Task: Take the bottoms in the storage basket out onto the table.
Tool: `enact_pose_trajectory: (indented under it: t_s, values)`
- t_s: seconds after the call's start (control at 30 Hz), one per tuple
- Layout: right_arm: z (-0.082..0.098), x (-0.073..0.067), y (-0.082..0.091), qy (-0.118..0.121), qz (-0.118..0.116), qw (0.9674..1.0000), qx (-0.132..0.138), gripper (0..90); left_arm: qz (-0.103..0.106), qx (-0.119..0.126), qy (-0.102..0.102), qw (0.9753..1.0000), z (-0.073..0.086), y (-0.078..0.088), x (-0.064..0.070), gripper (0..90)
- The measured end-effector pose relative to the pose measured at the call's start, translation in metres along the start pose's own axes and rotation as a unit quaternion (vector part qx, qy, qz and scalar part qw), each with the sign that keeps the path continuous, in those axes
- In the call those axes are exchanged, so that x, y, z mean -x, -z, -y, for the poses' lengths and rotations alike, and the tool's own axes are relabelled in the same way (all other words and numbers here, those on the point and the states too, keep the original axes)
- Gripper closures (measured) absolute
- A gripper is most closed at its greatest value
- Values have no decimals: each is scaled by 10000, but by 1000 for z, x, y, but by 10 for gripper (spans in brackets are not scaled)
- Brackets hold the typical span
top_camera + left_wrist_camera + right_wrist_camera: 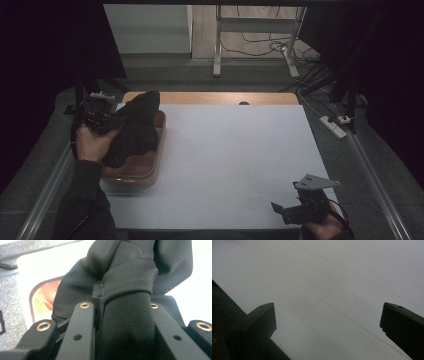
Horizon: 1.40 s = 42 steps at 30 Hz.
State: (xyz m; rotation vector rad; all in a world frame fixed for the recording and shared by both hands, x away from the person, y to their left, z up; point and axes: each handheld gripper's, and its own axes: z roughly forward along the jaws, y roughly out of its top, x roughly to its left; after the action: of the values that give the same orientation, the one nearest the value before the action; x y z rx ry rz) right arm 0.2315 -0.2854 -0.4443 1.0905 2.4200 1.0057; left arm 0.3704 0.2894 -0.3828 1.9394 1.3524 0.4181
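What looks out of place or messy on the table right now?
Only the black cloth: it's bunched up, draped over the brown tray at the table's left, with a fold clamped in the left tongs. The right tongs are open with nothing between them.

We see the black cloth (136, 127) covering much of the brown tray (150, 172) at far left, hiding what lies inside. In the left gripper view the cloth (130, 290) buries the fingers (82, 322), its top cut off.

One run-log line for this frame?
left gripper: shut on black cloth over brown tray | right gripper: open, above white table
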Motion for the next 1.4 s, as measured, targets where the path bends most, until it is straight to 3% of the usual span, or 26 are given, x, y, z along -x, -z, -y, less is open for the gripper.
enact_pose_trajectory:
  t_s: [0.3,0.63,1.2,1.4]
  values:
    - [0,0,0,-14,-7,10000,7,4,144,413,-174,9989,-11,18,18,730]
    - [0,0,0,-8,-1,10000,11,4,366,742,-404,9958,-17,30,35,729]
    - [0,0,1,-3,-6,10000,15,4,702,893,-856,9898,-28,24,79,727]
    - [0,0,1,-4,-7,10000,11,4,843,942,-1040,9865,-30,21,92,726]
